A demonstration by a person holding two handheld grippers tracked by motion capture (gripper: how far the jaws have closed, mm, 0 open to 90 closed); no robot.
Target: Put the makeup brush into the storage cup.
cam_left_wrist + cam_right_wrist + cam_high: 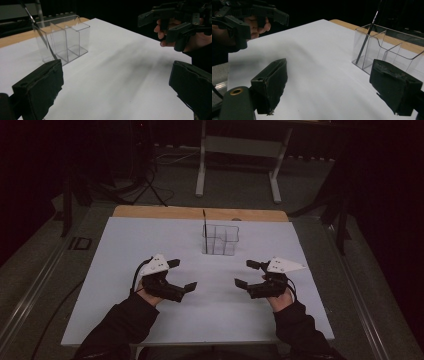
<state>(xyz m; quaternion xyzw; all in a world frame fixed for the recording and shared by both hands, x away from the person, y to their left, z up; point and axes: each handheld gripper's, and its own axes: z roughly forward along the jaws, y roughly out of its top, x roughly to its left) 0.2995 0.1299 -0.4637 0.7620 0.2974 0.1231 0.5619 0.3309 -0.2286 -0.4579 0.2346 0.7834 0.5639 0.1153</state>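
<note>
Both the left gripper [183, 274] and right gripper [245, 274] hover wide open, empty, over the white counter [125, 270]. Beyond and between them stands a clear divided holder [220, 240] (one thin dark pen [204, 231] upright inside).

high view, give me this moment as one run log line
left gripper: open, empty, over table | right gripper: open, empty, over table | clear organizer: upright at table's far middle | thin stick: standing in organizer's left compartment
</note>
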